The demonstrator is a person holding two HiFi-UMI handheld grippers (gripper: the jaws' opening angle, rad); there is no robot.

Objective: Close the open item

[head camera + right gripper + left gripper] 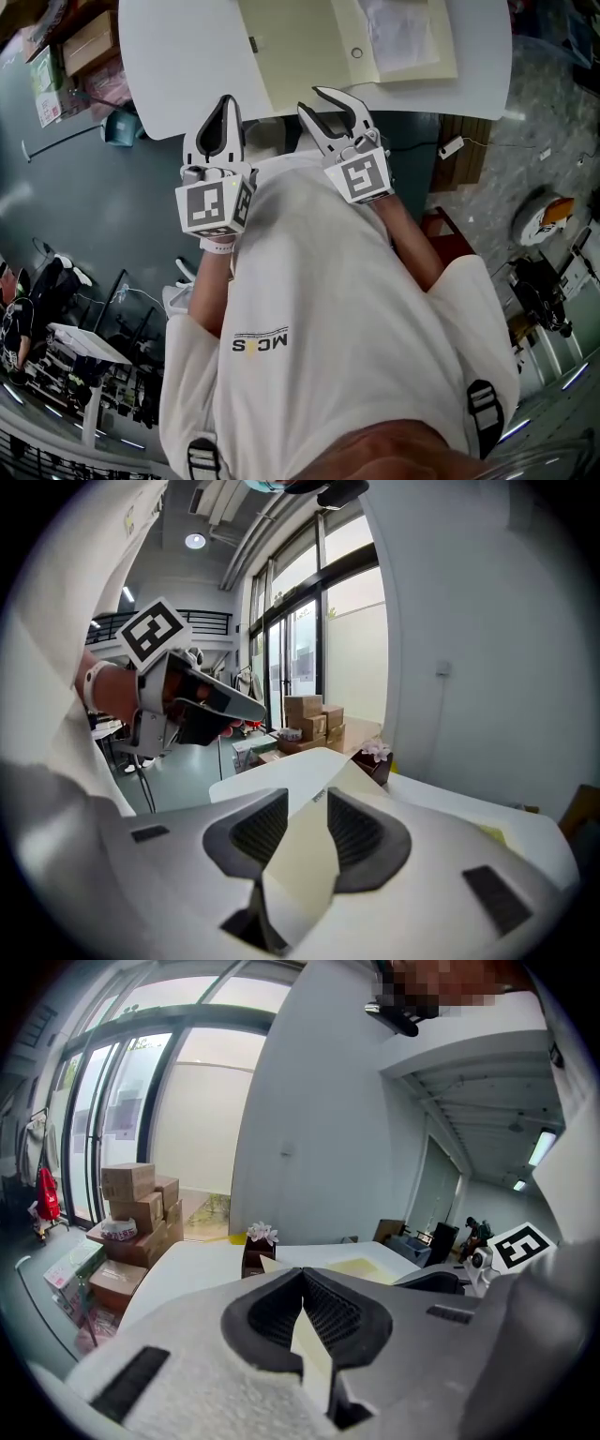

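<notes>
Folder (300,52), cream-coloured, lies spread open and flat on the white worktop (178,66), at twelve o'clock from both tools in the head view, with a pale sheet (398,33) on its leaf toward one o'clock. The left hand-held gripper (226,101) hovers at the worktop's near edge, clenched tip to tip on nothing. The right hand-held gripper (310,99), just beside it at three o'clock, is released, its jaws apart and empty, the folder showing beyond the gap. A small dark flower pot (377,758) stands further back on the worktop.
</notes>
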